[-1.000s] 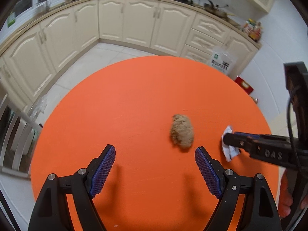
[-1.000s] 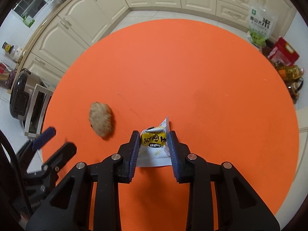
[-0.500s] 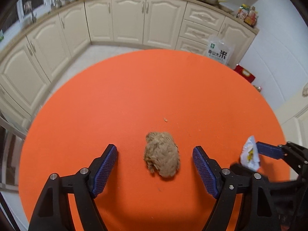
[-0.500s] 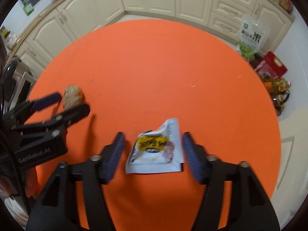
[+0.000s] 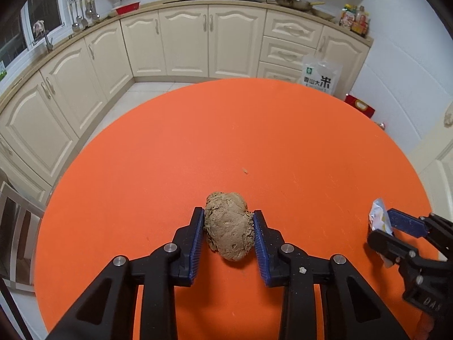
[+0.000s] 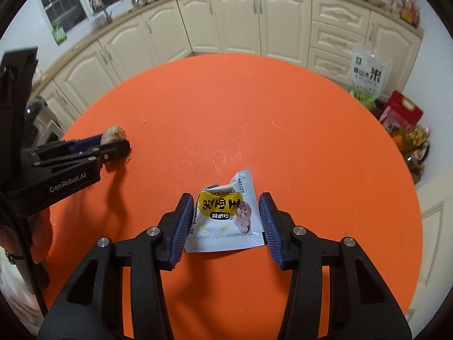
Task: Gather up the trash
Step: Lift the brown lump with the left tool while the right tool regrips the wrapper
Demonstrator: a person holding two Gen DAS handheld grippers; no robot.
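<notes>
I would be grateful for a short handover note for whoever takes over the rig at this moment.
Left gripper: jaws have just been closing, pads now against both sides of the brown lump, which sits on the orange table.
Right gripper: jaws have just been closing around the snack wrapper; left pad touches it, a gap shows at the right pad, so not gripped yet.
Done: both pieces reached.
Left: finish the wrapper grip, lift both, bin them. No bin is in view.

both cameras ride close above the orange table (image 5: 141, 170), tilted steeply down towards its far edge and the cabinets (image 6: 232, 19) beyond. they share the whole tabletop; the left view seems to sit nearer the left edge.
</notes>
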